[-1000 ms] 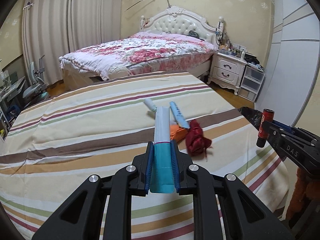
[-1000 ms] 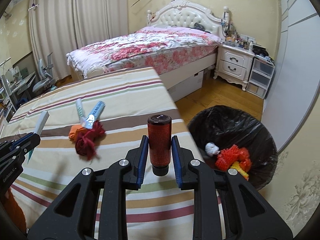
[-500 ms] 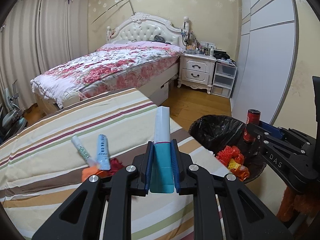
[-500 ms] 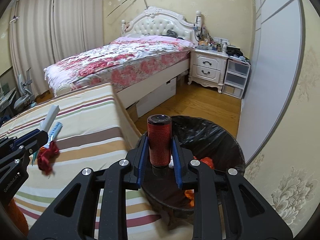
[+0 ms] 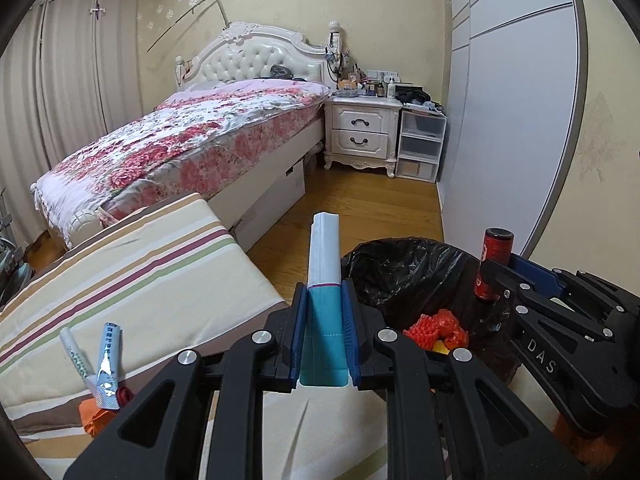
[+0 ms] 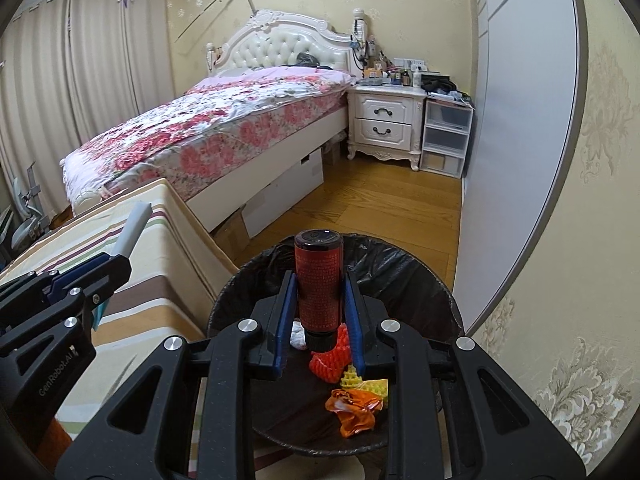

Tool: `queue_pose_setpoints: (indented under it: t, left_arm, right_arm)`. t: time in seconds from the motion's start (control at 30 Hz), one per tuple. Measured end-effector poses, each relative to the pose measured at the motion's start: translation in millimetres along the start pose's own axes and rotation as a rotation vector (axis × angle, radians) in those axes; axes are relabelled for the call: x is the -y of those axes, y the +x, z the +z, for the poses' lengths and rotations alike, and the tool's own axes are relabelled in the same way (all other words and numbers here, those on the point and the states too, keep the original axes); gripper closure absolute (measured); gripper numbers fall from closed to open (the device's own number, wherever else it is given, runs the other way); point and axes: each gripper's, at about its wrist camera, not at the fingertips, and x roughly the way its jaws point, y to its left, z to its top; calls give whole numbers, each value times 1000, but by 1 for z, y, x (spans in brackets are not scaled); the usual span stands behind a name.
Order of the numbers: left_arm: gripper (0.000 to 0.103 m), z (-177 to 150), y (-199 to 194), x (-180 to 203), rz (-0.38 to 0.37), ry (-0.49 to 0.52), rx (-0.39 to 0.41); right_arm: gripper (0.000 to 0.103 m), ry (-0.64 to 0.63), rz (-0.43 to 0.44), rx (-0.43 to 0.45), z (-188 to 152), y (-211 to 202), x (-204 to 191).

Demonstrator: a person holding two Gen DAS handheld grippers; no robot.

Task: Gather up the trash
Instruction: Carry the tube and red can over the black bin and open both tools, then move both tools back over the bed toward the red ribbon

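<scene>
Dark red bottle (image 6: 319, 286) clamped upright in right gripper (image 6: 320, 320), over the black-lined trash bin (image 6: 424, 276); orange and yellow scraps (image 6: 352, 412) lie inside. Left gripper (image 5: 324, 336) pinches a teal-and-white tube (image 5: 325, 276) at the bin's edge. Two more tubes (image 5: 108, 360) and orange-red scraps (image 5: 96, 416) on the striped table (image 5: 160, 280). Floral bed (image 5: 192, 140) behind.
</scene>
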Motion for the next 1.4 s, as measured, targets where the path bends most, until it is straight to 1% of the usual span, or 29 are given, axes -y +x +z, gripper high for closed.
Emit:
queue_pose_setpoints:
  t: [0.27,0.5,0.57,0.6,0.67,0.8,0.83,1.0,1.07,1.23,1.4]
  left_arm:
    - [84,8,31,12,-30,25,-40]
    - [84,9,49,18,-22,38,-72]
    - [81,8,52,20,-17,44,-78]
    - [77,8,53,20,-10,49,-79]
    - [52,7,55,21,5,51,-83]
    - [42,7,53,18,9,33,-82]
    - [38,7,53,18,14,30,-80]
    - [33,11,49,12,19,15,-73]
    - [32,11,44,10,22,6,-71]
    - [32,8,27,-1,45,-8,-63]
    - [32,-1,8,-22,80,-38,-68]
  right_arm:
    - [80,35,-17,-33,0,24,15]
    - [80,59,-31,-45,-1,36,24]
    - [76,69,-35,-42,-1,37,24]
    - [75,74,-37,-42,-1,38,26]
    - [62,85,-45,-36,-1,38,28]
    - [60,97,-59,-22,0,36,33]
    - [60,99,-62,-19,0,35,33]
    - [59,106,-72,-14,2,31,37]
    - [54,109,-72,-13,2,29,37]
    - [54,96,-63,-9,2,22,31]
    - [53,79,-36,-20,-2,16,17]
